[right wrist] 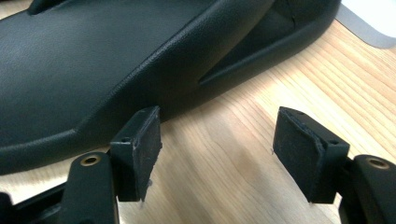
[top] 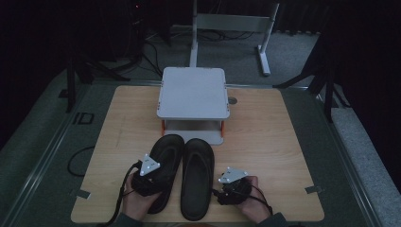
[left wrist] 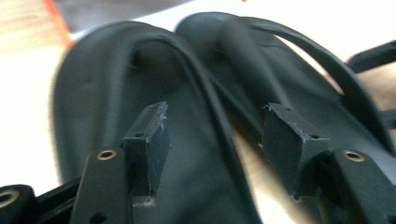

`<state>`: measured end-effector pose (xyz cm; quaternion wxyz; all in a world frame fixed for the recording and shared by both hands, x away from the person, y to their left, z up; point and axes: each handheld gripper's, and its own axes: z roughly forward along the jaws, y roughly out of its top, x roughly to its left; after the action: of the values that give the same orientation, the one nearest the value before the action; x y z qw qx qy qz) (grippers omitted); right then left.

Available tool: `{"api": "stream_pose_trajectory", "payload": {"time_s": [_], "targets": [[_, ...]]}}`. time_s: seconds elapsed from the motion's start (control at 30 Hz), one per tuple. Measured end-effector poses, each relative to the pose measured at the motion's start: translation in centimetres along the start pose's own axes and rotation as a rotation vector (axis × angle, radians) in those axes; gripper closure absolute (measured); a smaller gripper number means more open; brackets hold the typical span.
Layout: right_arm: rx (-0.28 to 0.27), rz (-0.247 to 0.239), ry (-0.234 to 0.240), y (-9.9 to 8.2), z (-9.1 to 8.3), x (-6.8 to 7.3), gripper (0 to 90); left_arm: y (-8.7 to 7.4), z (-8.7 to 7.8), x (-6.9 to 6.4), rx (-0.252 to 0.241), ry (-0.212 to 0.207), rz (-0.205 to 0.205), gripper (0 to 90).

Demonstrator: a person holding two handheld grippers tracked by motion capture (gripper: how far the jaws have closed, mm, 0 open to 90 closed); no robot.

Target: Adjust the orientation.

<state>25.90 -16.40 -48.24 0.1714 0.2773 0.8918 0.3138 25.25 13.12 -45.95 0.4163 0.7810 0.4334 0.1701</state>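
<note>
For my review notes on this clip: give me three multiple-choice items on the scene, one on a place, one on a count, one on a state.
1. Where do the sandals stand relative to the grey stand?
A. on top of it
B. on the table in front of it, on the person's side
C. behind it

2. How many black sandals are there?
A. one
B. two
C. three

3. How are the right tongs?
A. open over bare wood beside a sandal
B. shut on a strap
C. shut on the stand

Answers:
1 B, the left sandal and right sandal lie on the table before the grey stand.
2 B, a pair lies side by side.
3 A, the right tongs show wood between their pads.
</note>
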Motion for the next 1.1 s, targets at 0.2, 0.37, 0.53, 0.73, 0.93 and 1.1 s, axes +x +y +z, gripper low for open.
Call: {"api": "stream_pose_trajectory", "payload": {"time_s": [0.2, 0.37, 0.53, 0.73, 0.93, 1.1], "targets": [[-0.019, -0.039, 0.033, 0.8, 0.5, 1.4, 32.2, -0.4, 1.0, -1.3, 0.031, -0.029, 0.016, 38.2], [-0.035, -0.058, 0.061, 1.5, 0.8, 2.2, 32.3, -0.4, 1.5, -1.8, 0.051, -0.007, 0.033, 36.2], [-0.04, -0.068, 0.066, 1.7, 0.9, 2.5, 33.1, -0.5, 1.6, -1.9, 0.051, 0.019, 0.031, 37.9], [-0.043, -0.064, 0.073, 1.6, 1.0, 2.4, 33.0, -0.6, 2.2, -2.1, 0.074, 0.045, 0.024, 41.9], [-0.045, -0.055, 0.076, 1.5, 1.0, 2.3, 32.9, -0.7, 2.4, -2.1, 0.077, 0.068, 0.015, 45.0], [-0.047, -0.055, 0.074, 1.5, 1.0, 2.3, 32.7, -0.8, 2.3, -2.1, 0.07, 0.083, -0.001, 50.6]]}}
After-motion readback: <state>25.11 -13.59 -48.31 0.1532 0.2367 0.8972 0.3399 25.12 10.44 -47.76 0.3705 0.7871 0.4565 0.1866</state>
